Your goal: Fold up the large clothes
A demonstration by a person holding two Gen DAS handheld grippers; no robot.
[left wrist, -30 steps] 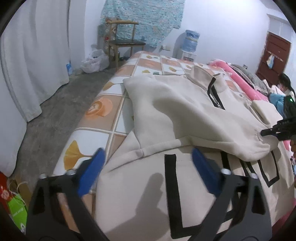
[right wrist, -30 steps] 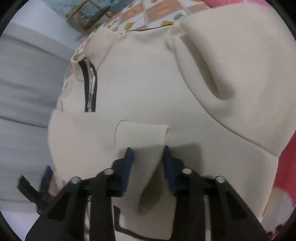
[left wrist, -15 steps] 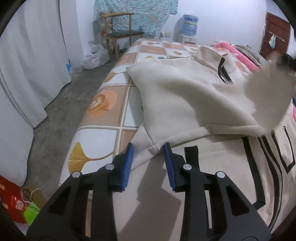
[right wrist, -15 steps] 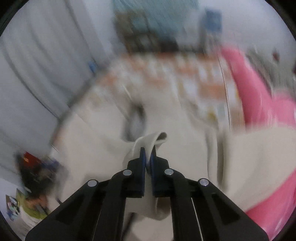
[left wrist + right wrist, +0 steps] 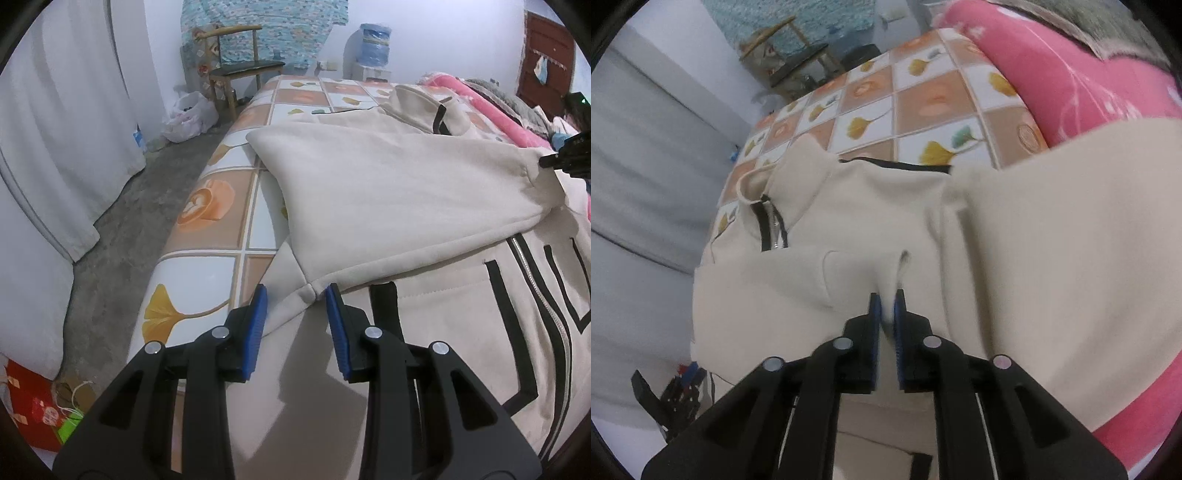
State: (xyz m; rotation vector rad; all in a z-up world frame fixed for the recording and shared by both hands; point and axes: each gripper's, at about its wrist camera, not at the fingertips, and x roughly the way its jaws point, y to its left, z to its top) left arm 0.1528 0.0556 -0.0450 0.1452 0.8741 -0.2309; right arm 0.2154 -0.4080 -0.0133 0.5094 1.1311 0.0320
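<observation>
Looking over: my two wrist views, both aimed down at a bed.
Surface: I see a bed cover (image 5: 221, 206) of orange and white squares printed with yellow leaves; a pink blanket (image 5: 1071, 74) lies along its far side.
Room: I see a bare grey floor (image 5: 122, 236) beside the bed, a white curtain (image 5: 66, 110), a wooden chair (image 5: 240, 70) under a hanging teal cloth, a water dispenser (image 5: 373, 48), a white plastic bag (image 5: 188, 118) and a dark red door (image 5: 546, 62).
Jacket (image 5: 406, 192): cream, zip-front, with black bands and a stand-up collar; it lies spread on the cover, one sleeve folded across the chest.
Sleeve cuff (image 5: 308, 293): it sits between my left gripper (image 5: 297, 301) pads; I cannot tell whether they pinch it.
Right gripper (image 5: 886, 308): its jaws are nearly together and just opening, with a fold of cream cloth between the pads; the picture is blurred here.
</observation>
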